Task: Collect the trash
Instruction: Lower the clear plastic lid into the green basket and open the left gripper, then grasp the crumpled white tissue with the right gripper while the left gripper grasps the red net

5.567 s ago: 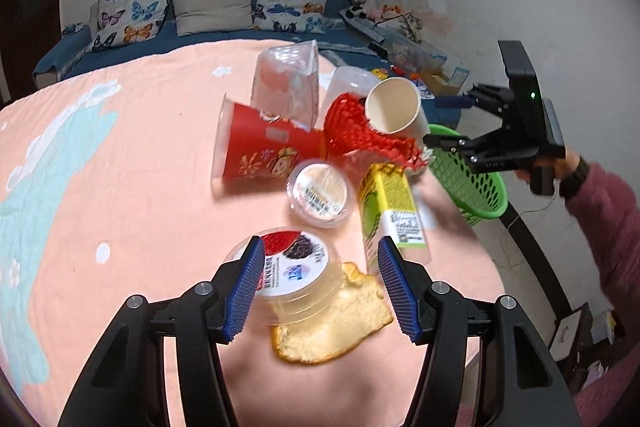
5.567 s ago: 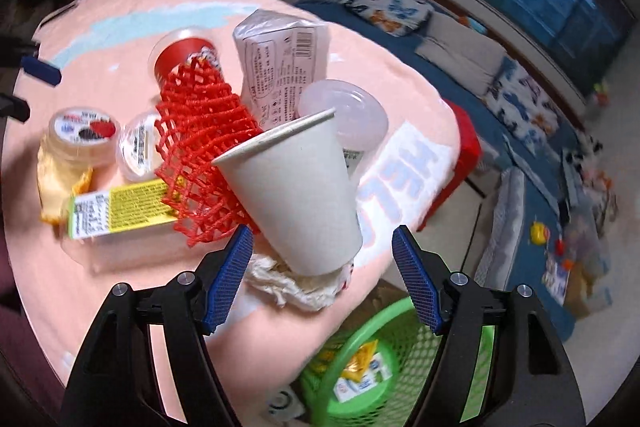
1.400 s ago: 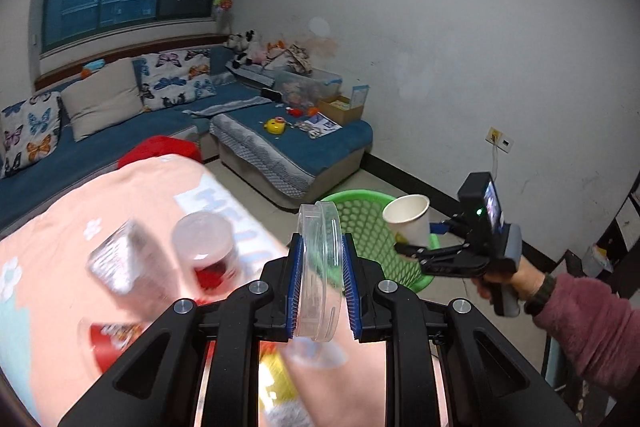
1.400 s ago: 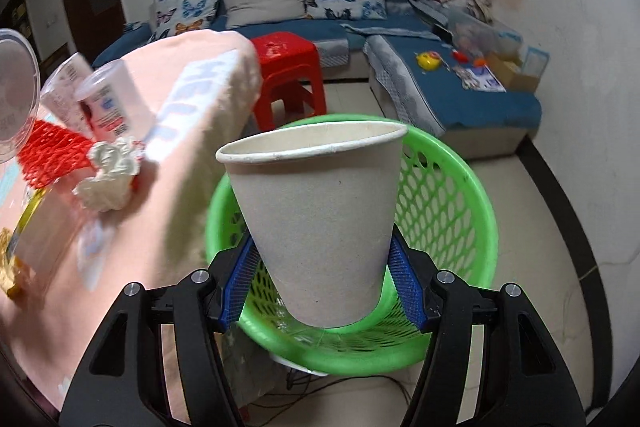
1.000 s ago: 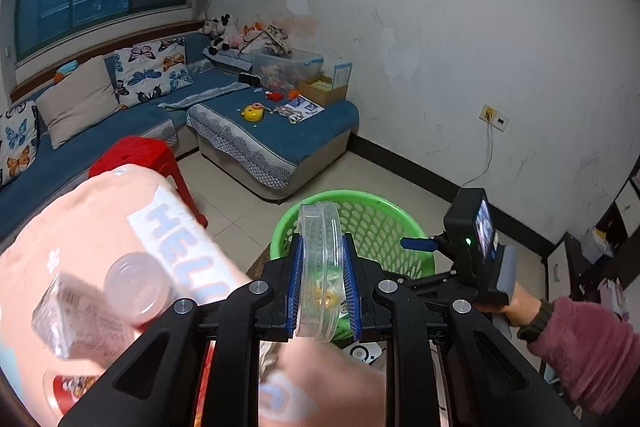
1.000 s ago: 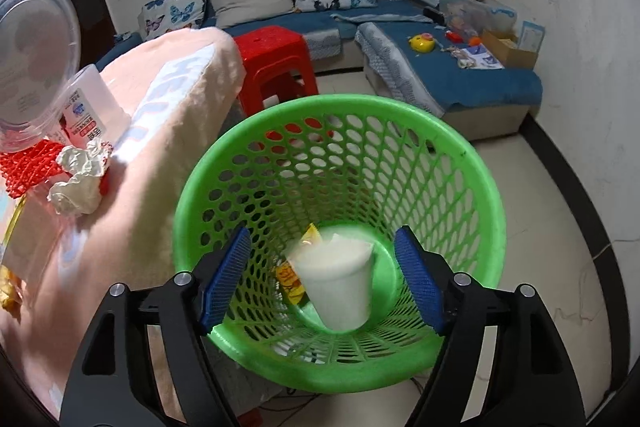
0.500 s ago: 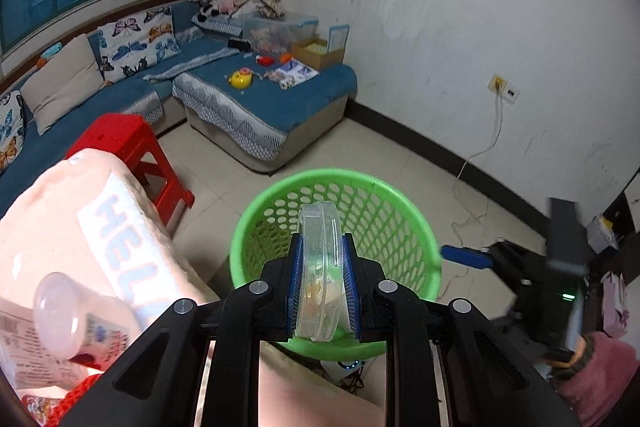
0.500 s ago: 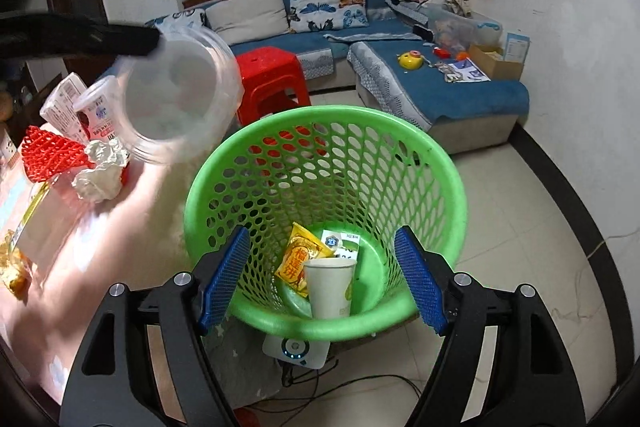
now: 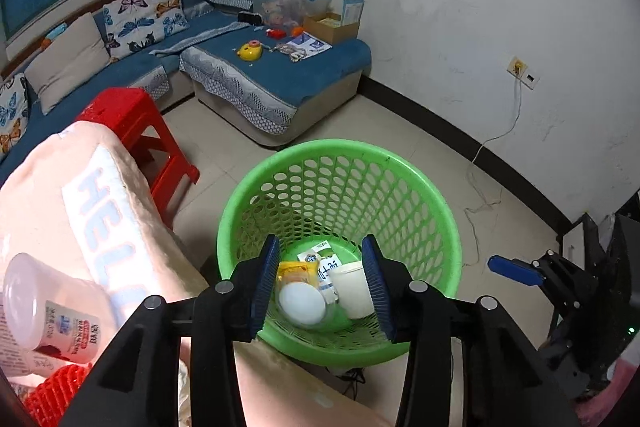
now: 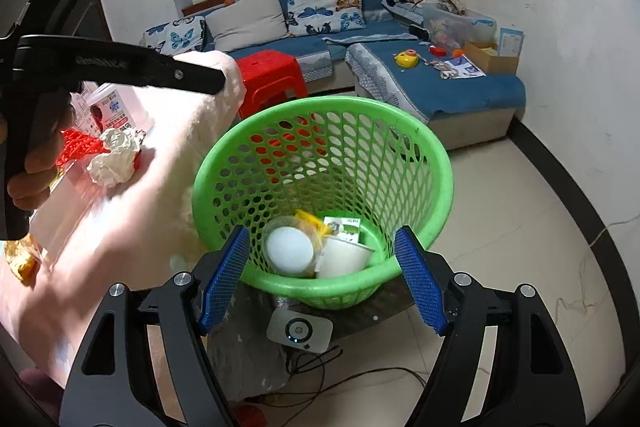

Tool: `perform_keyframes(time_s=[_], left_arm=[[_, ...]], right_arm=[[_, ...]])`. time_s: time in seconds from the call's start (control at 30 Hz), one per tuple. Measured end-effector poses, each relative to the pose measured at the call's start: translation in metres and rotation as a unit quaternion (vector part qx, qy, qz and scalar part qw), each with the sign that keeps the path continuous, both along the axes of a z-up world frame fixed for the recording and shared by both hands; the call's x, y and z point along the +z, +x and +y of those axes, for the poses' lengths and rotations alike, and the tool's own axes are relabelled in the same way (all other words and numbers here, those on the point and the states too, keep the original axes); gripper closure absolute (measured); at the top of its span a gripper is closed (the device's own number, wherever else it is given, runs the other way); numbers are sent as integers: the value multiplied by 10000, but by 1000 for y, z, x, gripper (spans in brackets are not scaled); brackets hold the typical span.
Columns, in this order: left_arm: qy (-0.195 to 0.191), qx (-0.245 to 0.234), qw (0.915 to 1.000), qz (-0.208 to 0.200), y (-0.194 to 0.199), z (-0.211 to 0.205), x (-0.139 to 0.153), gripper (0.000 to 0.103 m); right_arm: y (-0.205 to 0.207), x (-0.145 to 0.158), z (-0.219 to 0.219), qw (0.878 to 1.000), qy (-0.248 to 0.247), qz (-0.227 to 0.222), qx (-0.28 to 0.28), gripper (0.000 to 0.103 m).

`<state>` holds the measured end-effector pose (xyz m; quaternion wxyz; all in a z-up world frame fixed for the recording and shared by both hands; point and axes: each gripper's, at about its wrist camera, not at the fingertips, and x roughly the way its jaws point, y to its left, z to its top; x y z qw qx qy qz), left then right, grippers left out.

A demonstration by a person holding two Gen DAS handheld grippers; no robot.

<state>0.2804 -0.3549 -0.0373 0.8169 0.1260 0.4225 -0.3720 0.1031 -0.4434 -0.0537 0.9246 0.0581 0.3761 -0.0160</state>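
A green mesh basket (image 9: 424, 195) stands on the floor beside the table; it also shows in the right wrist view (image 10: 436, 163). Inside lie a clear plastic cup with a white lid (image 9: 302, 303), a paper cup (image 9: 352, 287), a yellow wrapper and a small carton. The same cup (image 10: 290, 246) and paper cup (image 10: 344, 259) show in the right wrist view. My left gripper (image 9: 322, 285) is open and empty above the basket. My right gripper (image 10: 320, 275) is open and empty, lower and nearer the basket's front.
The table with a pink cloth (image 9: 52, 211) carries a clear lidded cup (image 9: 44, 311), red netting (image 10: 80, 147), crumpled white paper (image 10: 114, 157) and a bread piece (image 10: 20, 259). A red stool (image 10: 272, 75) and blue sofa (image 10: 440, 83) stand behind. A white device (image 10: 300, 331) with cables lies under the basket.
My left gripper has opened and the clear cup has dropped into the basket beside the paper cup. The right gripper has drawn back a little, still open.
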Motion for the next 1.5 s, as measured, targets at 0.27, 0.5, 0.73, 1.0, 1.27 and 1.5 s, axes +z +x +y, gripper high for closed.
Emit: perform_keyframes(time_s=[0.27,0.5,0.73,1.0,1.27,1.5], left_arm=[[-328,161,9981,-491,-35,56,47,56],[-684,582,9941,-610,-63,129,75,48],[-749,1068,9878,-850,-87,211,82,46],[-727,1715,9796,-753,-102,287,64,42],[-653,2108,9738,-548,-127,341,35,42],[-829,2229,9705,-386,-132,354,26,42]], right_arm=[[-14,16,22,9998,23,-102,163,28],[-18,29,60,9987,6,-159,479,27],[-8,40,111,9947,-96,-241,997,27],[22,45,155,9905,-129,-252,1344,28],[75,37,169,9913,106,-80,1309,37],[113,21,177,9922,285,218,1193,45]])
